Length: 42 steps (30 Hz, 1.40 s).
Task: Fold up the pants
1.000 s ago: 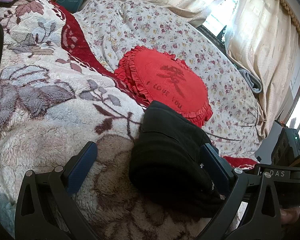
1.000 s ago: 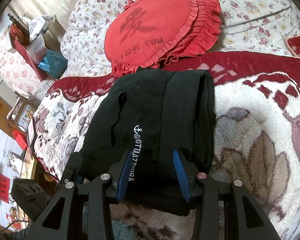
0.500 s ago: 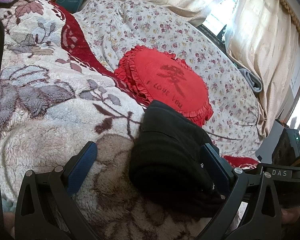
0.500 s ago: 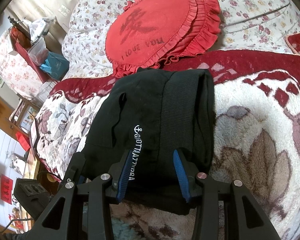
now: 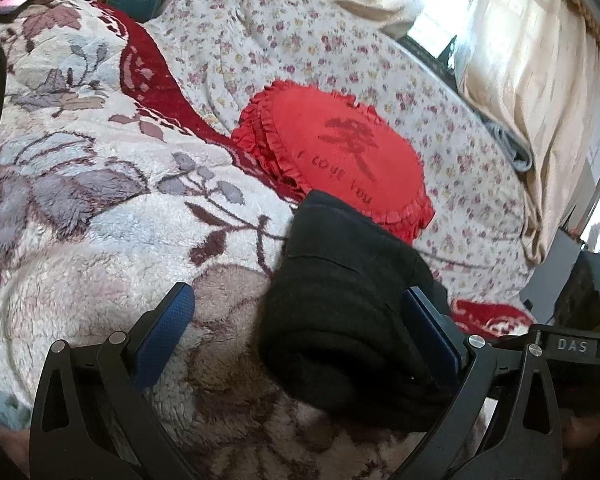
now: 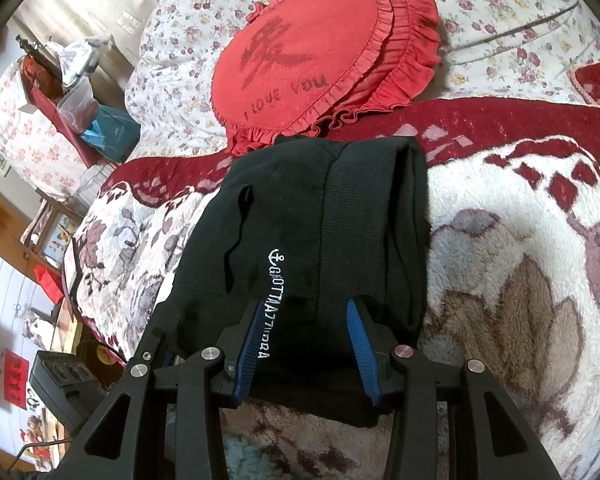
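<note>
The black pants (image 6: 308, 240) lie folded into a thick compact bundle on the fleece blanket, with white lettering on top. They also show in the left wrist view (image 5: 340, 300). My right gripper (image 6: 306, 320) has its blue-padded fingers closed around the near end of the bundle. My left gripper (image 5: 296, 312) is wide open, low over the blanket; its right finger (image 5: 428, 328) is tucked against the side of the bundle and its left finger (image 5: 164, 332) is over bare blanket.
A red round ruffled cushion (image 6: 320, 52) lies just beyond the pants on a floral quilt (image 5: 300, 48). The flowered fleece blanket (image 5: 80, 200) spreads left. Curtains (image 5: 520, 60) hang at the far right. Bedside clutter and a shelf (image 6: 60, 92) stand off the left edge.
Almost nothing has changed. Both grippers hold their places on the folded pants, with only a slight camera shift.
</note>
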Each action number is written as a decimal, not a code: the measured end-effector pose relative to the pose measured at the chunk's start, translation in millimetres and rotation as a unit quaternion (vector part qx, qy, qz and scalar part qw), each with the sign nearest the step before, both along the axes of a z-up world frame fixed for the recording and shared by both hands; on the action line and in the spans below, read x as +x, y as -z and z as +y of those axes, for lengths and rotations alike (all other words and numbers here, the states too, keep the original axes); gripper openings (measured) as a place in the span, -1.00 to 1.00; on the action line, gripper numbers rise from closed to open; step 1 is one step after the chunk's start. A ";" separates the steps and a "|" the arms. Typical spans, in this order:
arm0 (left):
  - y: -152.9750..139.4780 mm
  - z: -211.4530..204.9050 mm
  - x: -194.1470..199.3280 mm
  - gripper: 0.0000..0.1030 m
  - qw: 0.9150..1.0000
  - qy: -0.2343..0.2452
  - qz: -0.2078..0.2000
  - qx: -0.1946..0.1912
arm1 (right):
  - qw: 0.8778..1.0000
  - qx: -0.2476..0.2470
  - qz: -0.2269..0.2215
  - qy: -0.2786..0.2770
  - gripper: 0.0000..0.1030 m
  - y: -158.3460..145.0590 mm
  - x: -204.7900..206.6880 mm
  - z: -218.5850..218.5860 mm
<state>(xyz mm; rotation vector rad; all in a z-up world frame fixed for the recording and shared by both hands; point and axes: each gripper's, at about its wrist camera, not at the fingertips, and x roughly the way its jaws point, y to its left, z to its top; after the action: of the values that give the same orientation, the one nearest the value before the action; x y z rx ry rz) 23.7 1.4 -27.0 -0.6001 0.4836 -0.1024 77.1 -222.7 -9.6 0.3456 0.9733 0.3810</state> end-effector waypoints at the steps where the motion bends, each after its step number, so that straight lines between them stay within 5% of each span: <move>1: -1.0 -1.0 2.6 0.99 1.000 0.004 0.008 0.007 | 1.000 0.000 0.000 0.000 -0.20 -0.1 -0.4 3.1; 5: -6.5 -8.0 16.9 0.99 0.998 0.012 0.049 0.047 | 1.000 0.003 0.000 -0.002 -0.20 -0.3 -1.2 1.8; 9: -10.0 -31.3 29.3 0.99 0.987 0.002 0.090 0.132 | 1.000 0.009 0.000 -0.002 -0.20 0.6 -1.7 -1.0; 21: -11.3 -55.1 30.0 0.99 0.972 -0.034 0.085 0.214 | 0.999 0.033 0.003 -0.001 -0.20 3.2 -2.5 -11.2; 28: -5.3 -51.2 25.5 0.99 0.984 -0.024 0.073 0.159 | 0.999 0.039 0.004 0.000 -0.20 2.7 -4.4 -15.2; 35: -9.2 -51.7 21.4 0.99 0.982 -0.012 0.095 0.160 | 0.999 0.039 0.005 -0.002 -0.20 4.0 -4.1 -16.0; 42: -20.4 -34.0 17.9 0.99 0.984 0.044 0.132 0.107 | 0.998 0.058 0.009 -0.003 -0.20 6.5 -6.5 -22.0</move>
<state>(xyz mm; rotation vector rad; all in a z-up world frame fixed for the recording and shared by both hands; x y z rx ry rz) 41.6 -32.7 -6.6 -0.3821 0.7691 -0.0545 70.7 -244.7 -16.1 0.4519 0.9724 0.4418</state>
